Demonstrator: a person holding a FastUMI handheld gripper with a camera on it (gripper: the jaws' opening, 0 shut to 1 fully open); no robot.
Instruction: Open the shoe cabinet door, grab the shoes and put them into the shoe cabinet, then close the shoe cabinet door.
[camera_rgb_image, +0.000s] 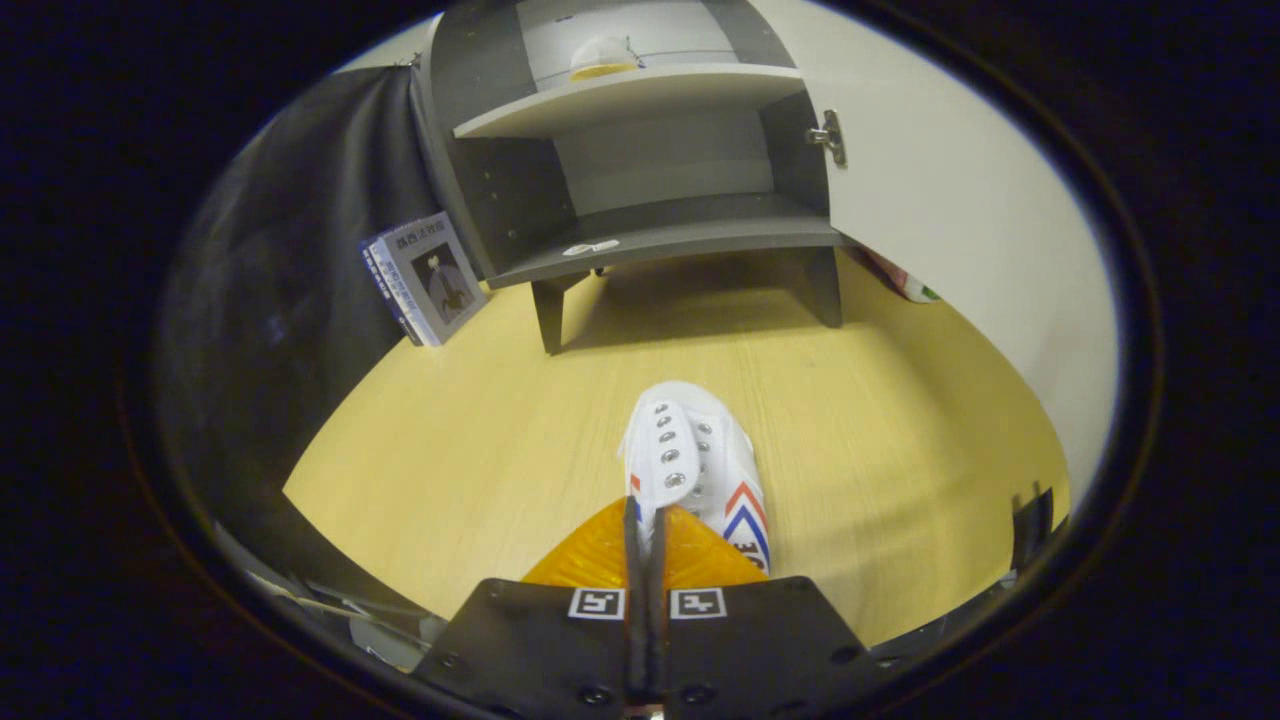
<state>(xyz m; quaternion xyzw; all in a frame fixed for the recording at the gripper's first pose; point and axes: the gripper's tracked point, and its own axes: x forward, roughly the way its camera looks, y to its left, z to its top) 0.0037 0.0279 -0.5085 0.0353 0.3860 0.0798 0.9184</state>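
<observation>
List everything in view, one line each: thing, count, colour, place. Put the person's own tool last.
Shoe cabinet: one, grey, standing on legs beyond the shoe, with two shelves showing.
Cabinet door: one, white, swung open beside the cabinet, with a metal hinge.
Shoe: one, white with red and blue chevrons, held at its tongue between the fingers, over the wooden surface.
Small pale object: one, whitish and yellow, on the upper shelf; too small to identify.
Book: one, blue and grey cover, leaning beside the cabinet's far side from the door.
Wooden surface: one, light yellow, under everything.
Claw: one, fingers pressed together on the shoe's tongue.
</observation>
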